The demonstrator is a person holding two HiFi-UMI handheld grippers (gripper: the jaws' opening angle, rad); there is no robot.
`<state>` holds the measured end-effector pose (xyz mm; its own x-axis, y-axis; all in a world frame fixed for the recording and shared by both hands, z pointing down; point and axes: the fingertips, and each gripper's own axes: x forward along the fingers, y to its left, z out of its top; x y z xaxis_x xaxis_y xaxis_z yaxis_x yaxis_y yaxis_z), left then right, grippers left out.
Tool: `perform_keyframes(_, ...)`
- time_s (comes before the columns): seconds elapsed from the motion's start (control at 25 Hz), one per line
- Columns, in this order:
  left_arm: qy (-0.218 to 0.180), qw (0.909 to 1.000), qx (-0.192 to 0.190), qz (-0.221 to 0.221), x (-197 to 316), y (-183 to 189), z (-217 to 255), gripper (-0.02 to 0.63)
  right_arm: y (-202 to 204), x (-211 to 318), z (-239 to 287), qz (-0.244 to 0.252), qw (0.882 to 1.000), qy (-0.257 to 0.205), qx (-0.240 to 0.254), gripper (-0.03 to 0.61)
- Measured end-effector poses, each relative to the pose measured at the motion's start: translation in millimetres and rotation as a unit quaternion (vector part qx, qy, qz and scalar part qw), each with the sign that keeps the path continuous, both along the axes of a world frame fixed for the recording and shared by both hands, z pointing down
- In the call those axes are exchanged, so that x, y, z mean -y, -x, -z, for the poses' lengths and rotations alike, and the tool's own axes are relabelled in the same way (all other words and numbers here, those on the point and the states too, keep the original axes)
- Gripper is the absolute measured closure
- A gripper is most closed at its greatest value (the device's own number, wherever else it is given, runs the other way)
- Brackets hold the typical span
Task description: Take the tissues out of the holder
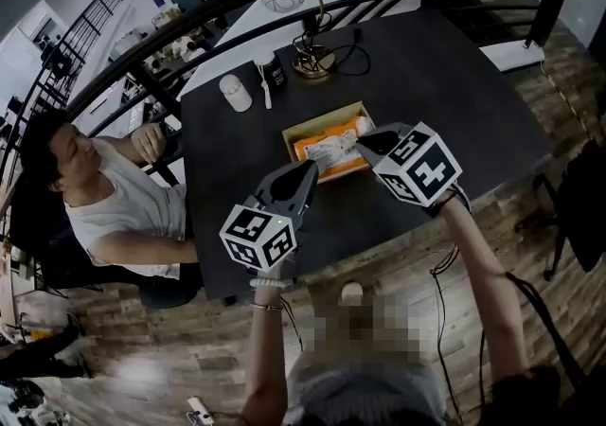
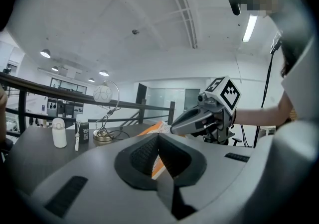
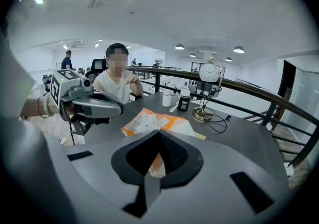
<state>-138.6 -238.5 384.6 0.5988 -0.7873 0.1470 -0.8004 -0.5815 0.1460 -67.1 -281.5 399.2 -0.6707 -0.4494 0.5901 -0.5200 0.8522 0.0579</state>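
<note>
An orange and white tissue pack [image 1: 327, 148] lies in a shallow wooden holder [image 1: 320, 124] near the middle of the dark table. My left gripper [image 1: 311, 167] reaches the pack's near left corner; in the left gripper view its jaws stand closed with an orange edge of the pack [image 2: 152, 128] between the pads. From the right, my right gripper [image 1: 365, 140] meets the pack's other end, shut on a white and orange fold of it [image 3: 149, 121]. Each gripper shows in the other's view: the right gripper [image 2: 207, 113] and the left gripper [image 3: 89, 103].
A brass lamp [image 1: 311, 60] with a globe shade and a black cable stands at the table's back. Beside it are a white bottle [image 1: 235, 93] and a dark bottle [image 1: 273, 69]. A person [image 1: 104, 206] sits at the table's left side. A black railing runs behind.
</note>
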Motion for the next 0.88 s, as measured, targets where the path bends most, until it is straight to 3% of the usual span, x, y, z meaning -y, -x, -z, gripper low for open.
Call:
perform_keyframes(0.48,0.022,0.9994,-0.001,0.027,-54,-24,-28,0.606,-18,-48,-38,0.019,0.999,0.036,-0.006,0.566)
perform_keyframes(0.88,0.050,0.9985,-0.004,0.023,-63,-33,-55,0.606,-15,-60,-66,0.012,0.998,0.068,-0.008,0.566)
